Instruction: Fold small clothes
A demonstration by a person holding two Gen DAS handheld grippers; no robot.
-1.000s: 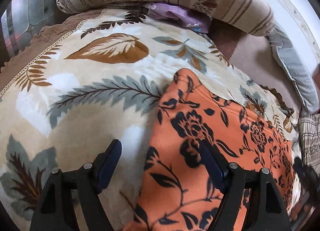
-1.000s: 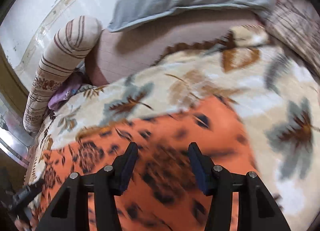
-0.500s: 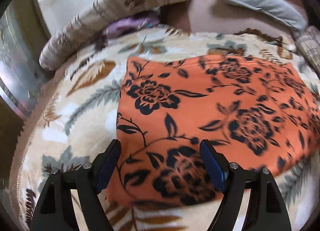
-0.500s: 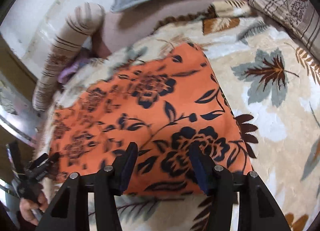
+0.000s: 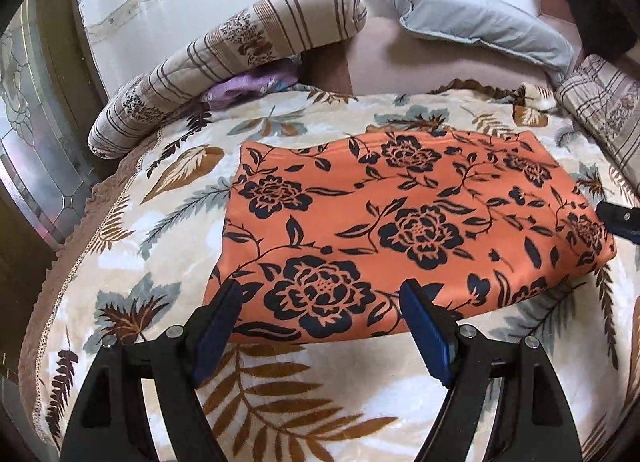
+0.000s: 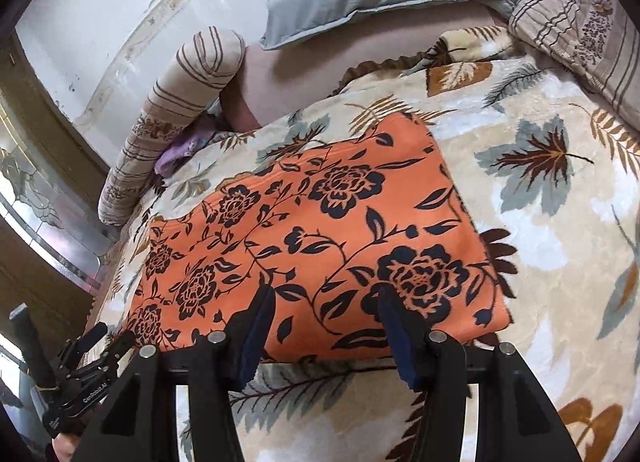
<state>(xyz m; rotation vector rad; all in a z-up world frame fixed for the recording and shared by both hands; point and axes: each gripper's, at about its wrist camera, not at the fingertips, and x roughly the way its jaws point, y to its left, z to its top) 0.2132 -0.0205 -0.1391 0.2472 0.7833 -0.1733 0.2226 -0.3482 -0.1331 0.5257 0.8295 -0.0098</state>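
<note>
Ahead of me a leaf-patterned blanket covers the bed; at its far edge lie a striped bolster, a grey pillow and purple cloth.

One text can be read: white lettering "GenRobot.AI" on the black body of the left tool, low and left of the right tool. Nothing else legible.

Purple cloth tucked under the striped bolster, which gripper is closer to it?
Left. The left gripper hovers at the end of the orange floral cloth nearer the purple cloth; the right gripper is at the opposite end.
</note>
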